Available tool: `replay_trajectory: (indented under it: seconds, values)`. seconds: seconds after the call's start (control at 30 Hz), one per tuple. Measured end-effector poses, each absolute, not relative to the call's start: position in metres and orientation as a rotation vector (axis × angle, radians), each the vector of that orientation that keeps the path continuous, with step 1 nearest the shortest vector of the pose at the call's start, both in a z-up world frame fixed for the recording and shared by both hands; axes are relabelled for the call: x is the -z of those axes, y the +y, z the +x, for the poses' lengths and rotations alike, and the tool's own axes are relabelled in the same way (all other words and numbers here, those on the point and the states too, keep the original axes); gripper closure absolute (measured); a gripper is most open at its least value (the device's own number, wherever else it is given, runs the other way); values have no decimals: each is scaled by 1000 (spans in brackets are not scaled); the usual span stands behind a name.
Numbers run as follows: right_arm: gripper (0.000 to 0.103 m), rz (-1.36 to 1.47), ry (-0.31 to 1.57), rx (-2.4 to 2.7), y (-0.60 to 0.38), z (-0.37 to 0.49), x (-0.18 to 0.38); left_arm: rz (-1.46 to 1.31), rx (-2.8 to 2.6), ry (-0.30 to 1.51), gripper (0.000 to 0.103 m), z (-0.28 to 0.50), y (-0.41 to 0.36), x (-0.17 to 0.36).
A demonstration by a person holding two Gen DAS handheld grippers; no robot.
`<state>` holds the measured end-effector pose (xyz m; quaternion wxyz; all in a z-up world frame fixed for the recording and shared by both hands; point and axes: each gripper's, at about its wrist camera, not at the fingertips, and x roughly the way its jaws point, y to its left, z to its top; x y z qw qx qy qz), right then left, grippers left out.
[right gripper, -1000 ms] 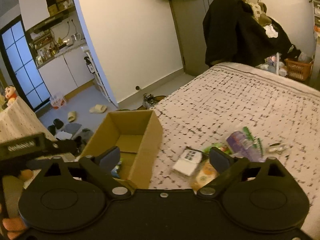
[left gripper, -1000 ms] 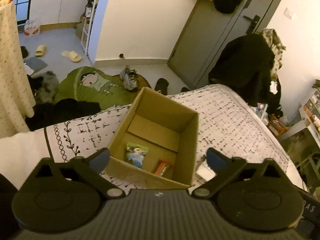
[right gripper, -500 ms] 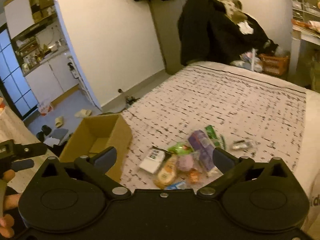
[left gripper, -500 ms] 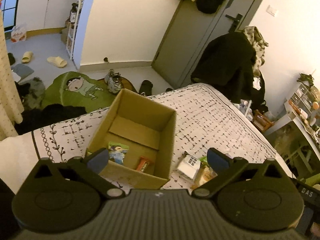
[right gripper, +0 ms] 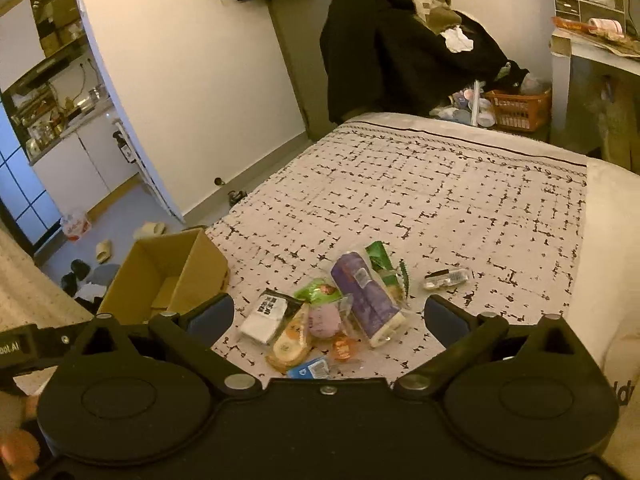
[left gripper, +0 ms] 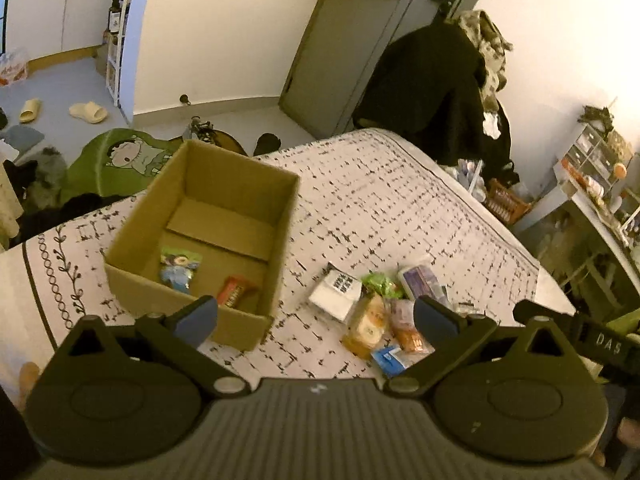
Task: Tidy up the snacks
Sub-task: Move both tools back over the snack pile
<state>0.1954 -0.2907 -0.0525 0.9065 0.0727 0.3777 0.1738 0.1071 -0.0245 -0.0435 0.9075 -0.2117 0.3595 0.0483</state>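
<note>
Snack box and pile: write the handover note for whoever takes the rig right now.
Left hand-held gripper: open, empty, above the near box corner.
Right hand-held gripper: open, empty, over the snack pile.
Cardboard box on the bed: holds a blue-green packet and an orange bar.
Left: the pile beside the box, plus a small wrapper lying apart.

Both grippers hang in the air side by side, the left gripper (left gripper: 316, 316) and the right gripper (right gripper: 329, 318) each tipped forward and downward with jaws spread wide and empty, fingertips (right gripper: 12, 450) showing at the left handle.
</note>
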Motion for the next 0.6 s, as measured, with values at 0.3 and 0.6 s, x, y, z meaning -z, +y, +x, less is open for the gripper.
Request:
replay_trajectory:
  seconds: [0.3,0.6]
  values:
    - [14,140,837,-381,-296,220,61,-491,-101,767,4,119,-47,66]
    - [28,160,936,-382,-302,237,93,-541,-87,845,14,137,-74,101]
